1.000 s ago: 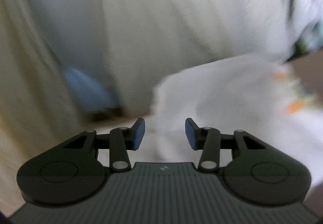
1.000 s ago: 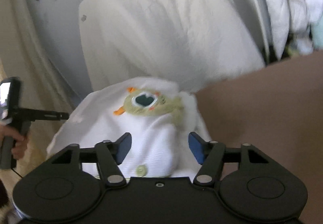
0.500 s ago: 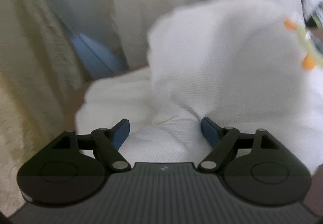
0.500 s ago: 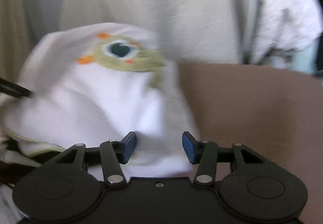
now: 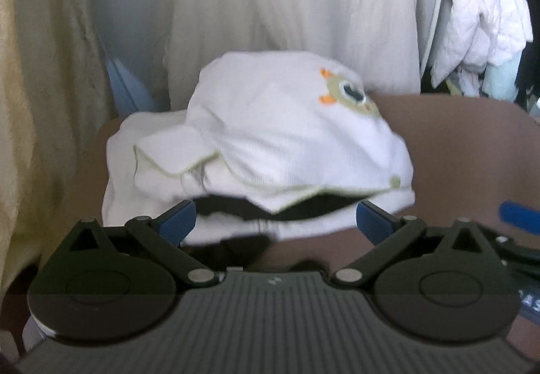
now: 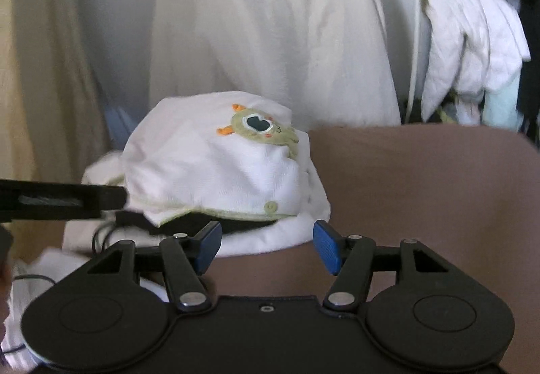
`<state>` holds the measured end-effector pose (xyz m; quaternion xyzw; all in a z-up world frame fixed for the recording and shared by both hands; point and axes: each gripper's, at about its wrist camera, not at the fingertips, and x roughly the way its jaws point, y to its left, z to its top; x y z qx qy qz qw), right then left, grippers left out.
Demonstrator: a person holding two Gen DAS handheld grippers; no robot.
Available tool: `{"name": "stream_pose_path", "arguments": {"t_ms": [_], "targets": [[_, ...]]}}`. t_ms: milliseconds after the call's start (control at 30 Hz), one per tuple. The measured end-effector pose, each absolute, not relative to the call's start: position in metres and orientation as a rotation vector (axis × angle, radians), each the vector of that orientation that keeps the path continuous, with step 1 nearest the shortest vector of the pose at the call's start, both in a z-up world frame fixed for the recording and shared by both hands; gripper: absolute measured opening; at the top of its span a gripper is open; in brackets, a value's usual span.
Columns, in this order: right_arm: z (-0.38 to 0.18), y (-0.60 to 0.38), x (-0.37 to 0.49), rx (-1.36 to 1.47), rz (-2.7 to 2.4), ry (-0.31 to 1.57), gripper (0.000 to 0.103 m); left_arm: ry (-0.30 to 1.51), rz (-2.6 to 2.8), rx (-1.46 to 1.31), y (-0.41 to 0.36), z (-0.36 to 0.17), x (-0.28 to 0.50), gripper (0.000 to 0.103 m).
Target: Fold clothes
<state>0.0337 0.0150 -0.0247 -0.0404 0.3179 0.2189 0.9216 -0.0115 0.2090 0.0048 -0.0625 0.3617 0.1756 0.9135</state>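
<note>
A white baby garment [image 5: 270,137] with a green monster patch [image 6: 263,131] lies heaped on the brown table [image 6: 422,188], toward its far-left corner, its green-trimmed hem facing the cameras. The left gripper [image 5: 275,222] has just been opening and stands spread wide, its blue pads just short of the hem, nothing between them. The right gripper [image 6: 268,245] has just been opening too, partway apart and empty, above bare table near the hem. To the right the brown surface runs open to its far edge. Pale hanging cloth [image 6: 270,36] and piled laundry [image 6: 472,53] stand beyond.
</note>
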Motion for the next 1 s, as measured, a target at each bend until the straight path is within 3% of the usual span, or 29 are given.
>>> {"name": "stream_pose_path", "arguments": {"t_ms": [233,633,1000], "targets": [[-0.025,0.009,0.003,-0.144,0.424,0.674,0.067,0.746,0.395,-0.112,0.184,0.009,-0.042,0.103],[-0.036,-0.001,-0.006,-0.08,0.41,0.749,0.071,0.84,0.425,-0.097,0.181,-0.032,-0.028,0.103],[-0.036,-0.011,-0.018,-0.052,0.428,0.707,0.08,0.831,0.404,-0.093,0.168,-0.031,-0.039,0.103]]}}
